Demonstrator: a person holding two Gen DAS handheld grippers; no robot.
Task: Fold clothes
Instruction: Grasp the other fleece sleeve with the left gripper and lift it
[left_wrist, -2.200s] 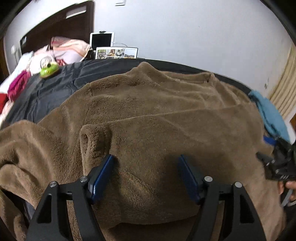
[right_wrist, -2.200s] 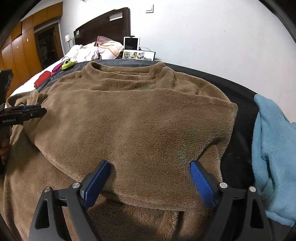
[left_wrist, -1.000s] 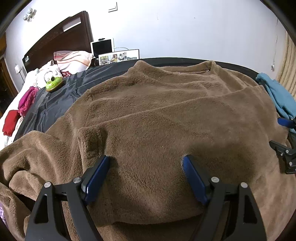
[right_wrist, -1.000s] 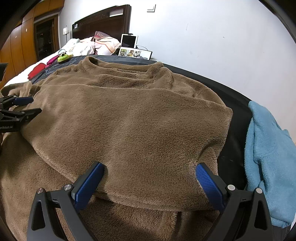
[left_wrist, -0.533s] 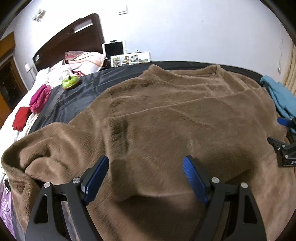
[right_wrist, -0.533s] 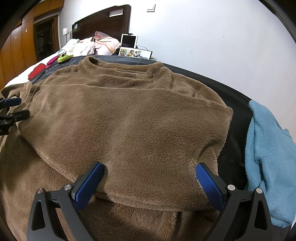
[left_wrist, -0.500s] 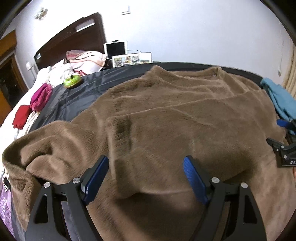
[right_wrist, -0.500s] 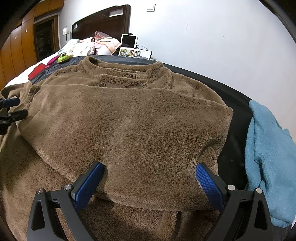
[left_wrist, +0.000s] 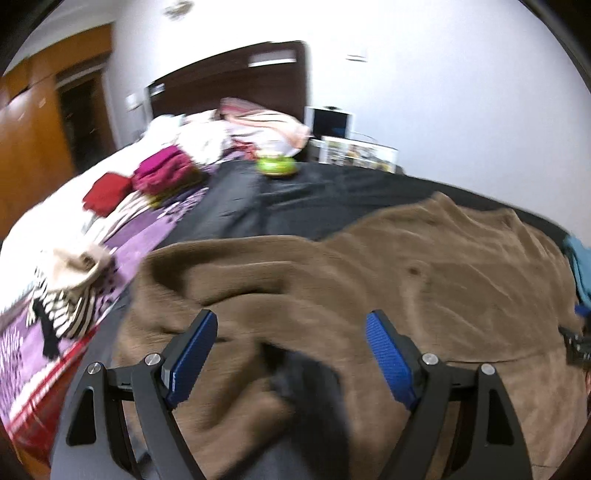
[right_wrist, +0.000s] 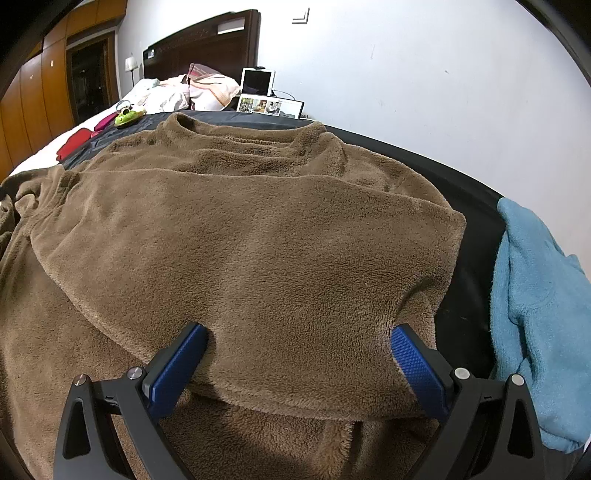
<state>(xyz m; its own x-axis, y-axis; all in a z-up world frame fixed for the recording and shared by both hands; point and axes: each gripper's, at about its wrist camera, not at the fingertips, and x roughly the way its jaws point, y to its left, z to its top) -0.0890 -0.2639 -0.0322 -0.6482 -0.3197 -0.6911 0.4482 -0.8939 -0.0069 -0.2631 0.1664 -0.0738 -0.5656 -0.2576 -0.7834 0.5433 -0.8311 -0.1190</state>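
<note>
Brown fleece sweater (left_wrist: 424, 266) lies rumpled on a black sheet (left_wrist: 295, 199) in the blurred left wrist view; the left gripper (left_wrist: 291, 343) hangs over it, jaws spread, holding nothing.

From the right wrist, the right gripper (right_wrist: 295, 354) straddles the sweater's (right_wrist: 258, 240) folded-over edge, jaws wide apart. A blue towel (right_wrist: 535, 306) lies just beside it.

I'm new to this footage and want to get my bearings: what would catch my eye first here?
A big brown fleece sweater fills the middle of the bed, spread over a black sheet with its bottom part folded up toward the collar. The right gripper hangs open at that folded edge, and a light blue garment lies just to its right. Bright red and magenta clothes lie near the pillows.
</note>
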